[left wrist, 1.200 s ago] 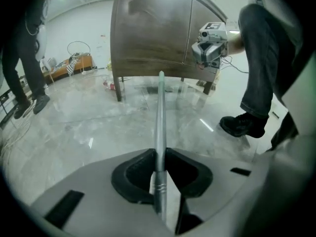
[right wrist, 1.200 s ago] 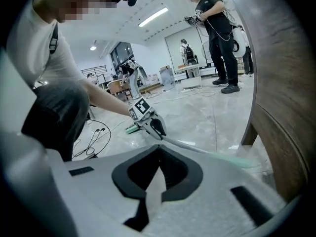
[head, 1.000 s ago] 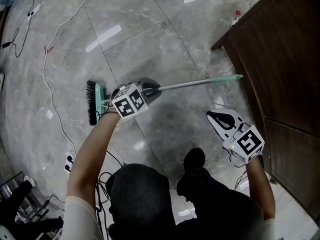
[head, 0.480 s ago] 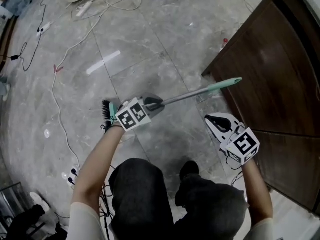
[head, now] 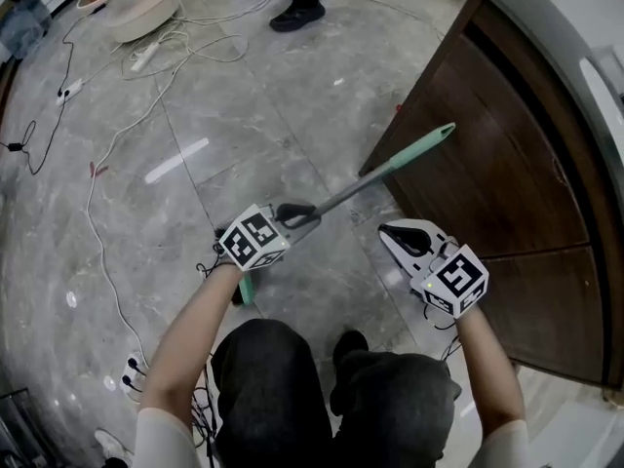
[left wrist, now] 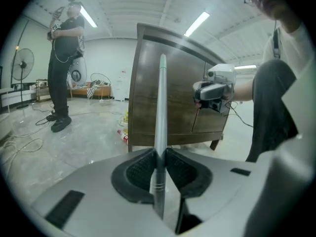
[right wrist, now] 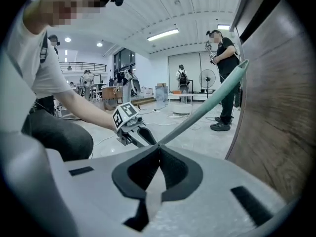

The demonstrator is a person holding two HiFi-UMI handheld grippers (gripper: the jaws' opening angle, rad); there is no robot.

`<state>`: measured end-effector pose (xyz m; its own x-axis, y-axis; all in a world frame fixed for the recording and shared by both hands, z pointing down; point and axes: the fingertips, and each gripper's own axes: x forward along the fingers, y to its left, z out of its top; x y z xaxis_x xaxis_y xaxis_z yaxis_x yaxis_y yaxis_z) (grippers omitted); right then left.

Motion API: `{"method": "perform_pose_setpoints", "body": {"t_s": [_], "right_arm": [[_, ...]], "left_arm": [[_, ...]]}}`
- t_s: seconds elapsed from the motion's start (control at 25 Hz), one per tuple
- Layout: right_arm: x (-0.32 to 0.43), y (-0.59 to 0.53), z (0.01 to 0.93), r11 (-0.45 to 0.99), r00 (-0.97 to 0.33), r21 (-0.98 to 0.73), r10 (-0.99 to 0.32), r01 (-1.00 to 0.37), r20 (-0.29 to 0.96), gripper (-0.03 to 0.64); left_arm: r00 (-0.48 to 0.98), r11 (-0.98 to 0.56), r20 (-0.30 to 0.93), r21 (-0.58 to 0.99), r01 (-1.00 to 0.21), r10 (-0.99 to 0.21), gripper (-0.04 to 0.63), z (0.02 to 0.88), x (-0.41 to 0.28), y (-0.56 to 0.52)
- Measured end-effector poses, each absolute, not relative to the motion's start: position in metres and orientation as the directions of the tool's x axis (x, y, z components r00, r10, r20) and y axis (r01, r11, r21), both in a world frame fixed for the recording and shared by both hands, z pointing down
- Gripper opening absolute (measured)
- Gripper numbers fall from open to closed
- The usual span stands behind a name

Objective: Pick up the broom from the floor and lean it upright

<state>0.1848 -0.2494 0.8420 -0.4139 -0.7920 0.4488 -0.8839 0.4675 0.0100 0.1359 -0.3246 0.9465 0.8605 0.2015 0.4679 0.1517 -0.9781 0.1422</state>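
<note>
My left gripper point(head: 294, 213) is shut on the metal shaft of the broom point(head: 375, 174), low on the shaft near the head. In the left gripper view the shaft point(left wrist: 160, 112) runs up between the black pads point(left wrist: 140, 169), which press on it. The broom's teal handle end point(head: 439, 135) points up and right, over the front of the dark wooden cabinet point(head: 487, 174). Only a green piece of the head point(head: 246, 288) shows, below my left wrist. My right gripper point(head: 403, 234) hangs to the right of the shaft, shut and empty; its pads point(right wrist: 173, 169) meet with nothing between them.
The cabinet fills the right side, with a small bottle point(left wrist: 121, 135) on the floor at its foot. White cables point(head: 97, 183) and a power strip point(head: 132, 383) lie on the grey marble floor at left. A person point(left wrist: 64, 58) stands farther off, near a pale basin point(head: 136, 10).
Both grippers have risen. The broom came up off the floor in the left gripper, its head swinging in under my left wrist and its handle end tilting up toward the cabinet.
</note>
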Motion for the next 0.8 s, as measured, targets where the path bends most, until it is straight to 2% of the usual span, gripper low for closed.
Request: {"method": "perform_pose_setpoints", "body": {"t_s": [0.36, 0.56, 0.8], "right_arm": [[0.203, -0.246, 0.807, 0.453, -0.379, 0.067, -0.81, -0.889, 0.447, 0.002], [0.211, -0.246, 0.784, 0.439, -0.37, 0.079, -0.829, -0.895, 0.419, 0.002], [0.217, -0.241, 0.772, 0.431, -0.361, 0.1, -0.843, -0.897, 0.397, 0.002]], "left_arm": [[0.922, -0.959, 0.328, 0.256, 0.125, 0.208, 0.071, 0.891, 0.195, -0.312], [0.922, -0.953, 0.307, 0.259, 0.159, 0.237, 0.071, 0.868, 0.224, -0.292], [0.907, -0.961, 0.351, 0.225, 0.161, 0.234, 0.072, 0.867, 0.251, -0.286]]}}
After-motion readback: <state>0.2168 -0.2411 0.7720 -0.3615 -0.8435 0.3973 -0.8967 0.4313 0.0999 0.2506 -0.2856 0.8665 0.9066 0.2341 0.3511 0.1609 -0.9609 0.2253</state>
